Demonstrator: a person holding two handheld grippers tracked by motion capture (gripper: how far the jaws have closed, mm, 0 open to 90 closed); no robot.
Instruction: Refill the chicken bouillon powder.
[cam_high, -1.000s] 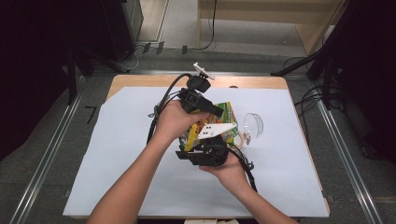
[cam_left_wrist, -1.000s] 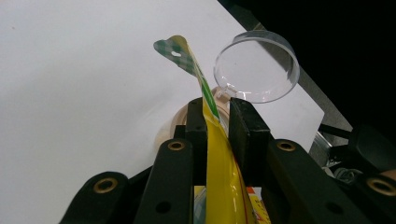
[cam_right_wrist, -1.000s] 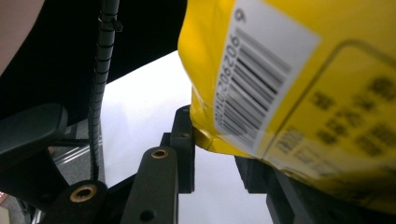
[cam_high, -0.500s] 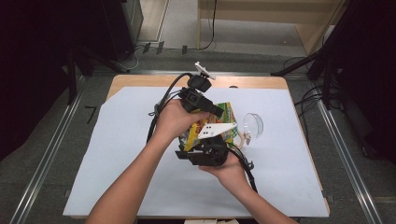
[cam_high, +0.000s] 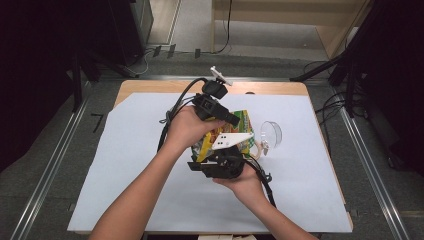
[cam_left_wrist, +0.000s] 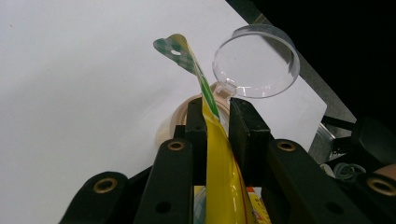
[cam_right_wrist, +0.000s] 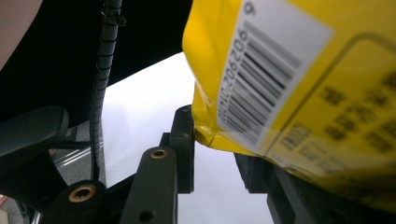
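Holding: yellow plastic snack bag (cam_high: 239, 131) with green checked top seal and barcode label, above the white worktop (cam_high: 125, 165)
Left gripper (cam_left_wrist: 218, 122): fingers clamped on the bag's top edge
Right gripper (cam_right_wrist: 217, 151): fingers pinching the bag's lower corner
Beside: clear round plastic lid (cam_high: 270, 133)
Change: none, both hands unmoved

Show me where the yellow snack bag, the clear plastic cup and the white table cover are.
yellow snack bag (cam_left_wrist: 223, 158), left gripper view, its yellow side between the jaws.
clear plastic cup (cam_left_wrist: 256, 60), left gripper view, the round see-through bottom.
white table cover (cam_high: 125, 165), high view, a bare part at left.

Left claw (cam_high: 235, 121) and right claw (cam_high: 222, 150) both clamped.
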